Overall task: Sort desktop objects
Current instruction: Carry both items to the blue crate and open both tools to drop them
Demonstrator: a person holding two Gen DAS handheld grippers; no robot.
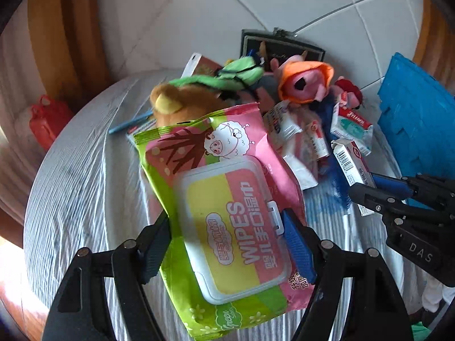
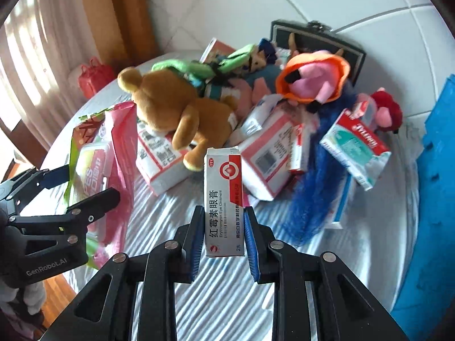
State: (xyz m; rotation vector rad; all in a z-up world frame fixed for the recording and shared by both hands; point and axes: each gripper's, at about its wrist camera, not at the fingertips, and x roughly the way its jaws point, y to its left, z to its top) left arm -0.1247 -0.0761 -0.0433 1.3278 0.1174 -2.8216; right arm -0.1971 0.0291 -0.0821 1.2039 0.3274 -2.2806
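A pink and green wipes pack (image 1: 236,147) with a white lid is lifted off the cloth, and my left gripper (image 1: 226,227) is shut on its lower half, pads pressing both sides. The right wrist view shows that left gripper (image 2: 91,183) at the left with the wipes pack (image 2: 119,130). My right gripper (image 2: 223,216) is shut on a white and red eye ointment box (image 2: 223,187), held upright above the table. From the left wrist view, the right gripper (image 1: 364,184) sits at the right edge with the ointment box (image 1: 348,164) in it.
A round table with a striped white cloth (image 2: 227,298) carries a pile: a brown teddy bear (image 2: 170,105), a pink plush with an orange hood (image 2: 312,79), several medicine boxes (image 2: 270,153), a black case (image 2: 312,37). A blue crate (image 2: 435,170) stands right. A red bag (image 2: 91,76) lies beyond.
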